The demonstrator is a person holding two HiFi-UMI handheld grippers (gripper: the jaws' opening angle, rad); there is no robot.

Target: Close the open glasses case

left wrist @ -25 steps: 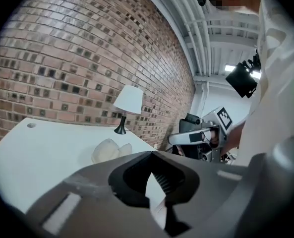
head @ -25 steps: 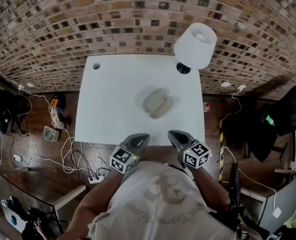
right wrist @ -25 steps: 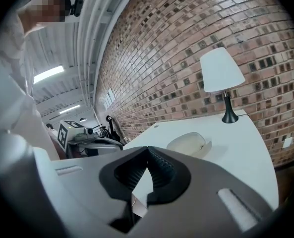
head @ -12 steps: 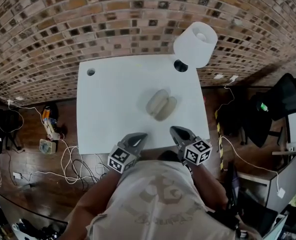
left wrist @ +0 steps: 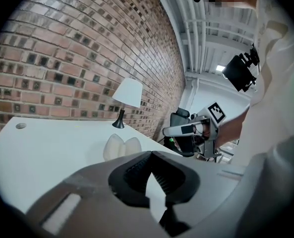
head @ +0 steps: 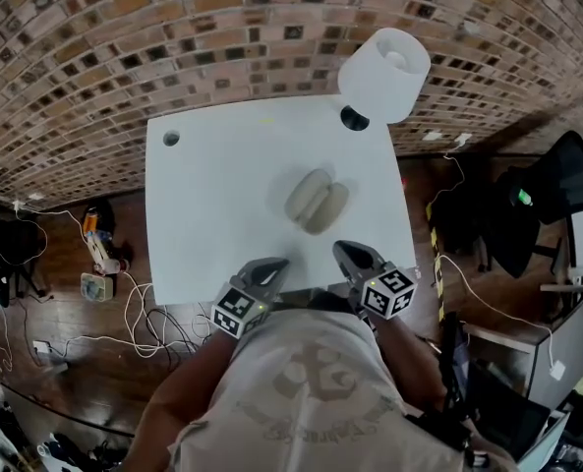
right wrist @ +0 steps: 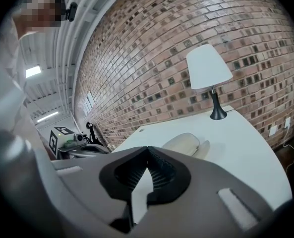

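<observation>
Head view, looking steeply down: white rectangular table (head: 212,195) set against a red-brown brick wall (head: 124,37), dark wooden floor (head: 65,303) around it with loose white cables (head: 148,318) trailing at left. A small round hole (head: 171,138) sits in the table's far left corner. A lamp with a white conical shade and black base (head: 384,62) stands at the far right corner. The beige, rounded, hard-shell glasses case (head: 317,201) lies on the tabletop right of centre, between the lamp and the near edge. It is open, its two halves spread side by side and touching along the hinge. Whether anything rests inside it is hard to say, as the views are too low and too small. Both tools are held at the near edge, just in front of the person's pale printed shirt (head: 320,401). The left gripper (head: 276,264) is grey with a black-and-white marker cube (head: 240,311). Its dark ribbed pads are clenched, meeting at the tips with nothing caught between them. The right gripper (head: 342,250) is of the same build and shows the same in its own view: pads pressed together at the tips, grasping nothing. Both point toward the case, which lies apart from them and untouched, a little nearer the right one. Each gripper view catches the other tool off to one side, with bare tabletop lying between the jaws and the case.
</observation>
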